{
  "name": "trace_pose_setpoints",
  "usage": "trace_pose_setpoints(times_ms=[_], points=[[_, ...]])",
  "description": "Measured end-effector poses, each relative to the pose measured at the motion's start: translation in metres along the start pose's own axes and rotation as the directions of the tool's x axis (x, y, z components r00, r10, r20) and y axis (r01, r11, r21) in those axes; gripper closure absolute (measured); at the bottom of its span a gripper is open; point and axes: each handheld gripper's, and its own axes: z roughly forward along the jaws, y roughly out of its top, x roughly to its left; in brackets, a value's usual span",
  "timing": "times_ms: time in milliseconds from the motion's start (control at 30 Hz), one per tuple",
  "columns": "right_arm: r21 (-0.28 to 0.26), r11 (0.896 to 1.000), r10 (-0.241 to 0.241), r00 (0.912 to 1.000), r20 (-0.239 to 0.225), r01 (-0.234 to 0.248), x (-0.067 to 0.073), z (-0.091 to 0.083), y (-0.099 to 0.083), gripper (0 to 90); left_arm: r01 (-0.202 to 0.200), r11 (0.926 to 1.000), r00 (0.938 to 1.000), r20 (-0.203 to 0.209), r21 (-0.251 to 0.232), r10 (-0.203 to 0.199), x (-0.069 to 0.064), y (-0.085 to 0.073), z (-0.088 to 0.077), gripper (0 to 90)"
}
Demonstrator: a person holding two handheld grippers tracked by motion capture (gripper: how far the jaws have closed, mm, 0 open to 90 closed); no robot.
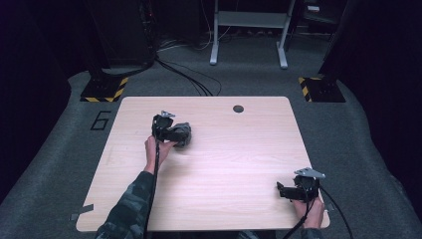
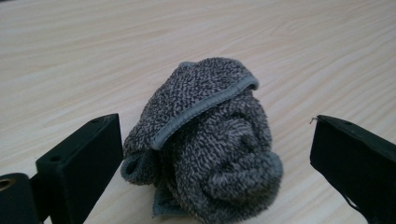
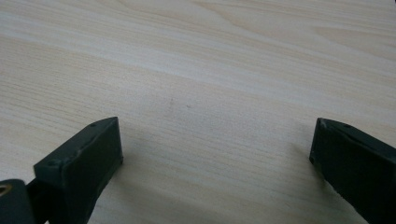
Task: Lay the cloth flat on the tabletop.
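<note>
- Here we see a grey towel [image 2: 205, 144], bunched into a lump, lying on the wooden table [image 1: 229, 164] left of its middle.
- Our left gripper [image 2: 215, 154] straddles the towel with its jaws spread wide; the left jaw sits just beside the cloth, the right one stands apart from it.
- Our right gripper [image 3: 215, 149] rests near the table's near right corner, jaws spread over bare wood, grasping nothing.

Left hand-held gripper [image 1: 185, 133] sitting at grey towel bundle [image 1: 183, 134] on wooden surface [image 1: 224, 159]; right hand-held gripper [image 1: 279, 190] resting near front right corner, well apart.
</note>
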Motion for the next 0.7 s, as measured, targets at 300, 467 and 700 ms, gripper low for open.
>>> trace_pose_setpoints(times_ms=[300, 467, 700], points=[[0.001, 1.000, 0.003, 1.0000, 0.001, -0.003, 0.000, 0.000, 0.000, 2.3, -0.013, 0.9988, 0.9998, 0.013, 0.046, 0.012, -0.001, -0.011, 0.021, 42.0], [-0.003, 1.000, 0.006, 1.0000, 0.003, -0.006, 0.000, 0.000, 0.000, 2.6, -0.037, 0.9993, 0.9991, -0.020, -0.009, 0.037, -0.007, -0.010, 0.014, 65.3], [-0.001, 1.000, 0.008, 1.0000, 0.004, -0.008, 0.000, -0.001, 0.000, 3.1, -0.055, 0.9939, 0.9985, -0.006, -0.095, 0.055, -0.014, -0.001, -0.025, 67.6]])
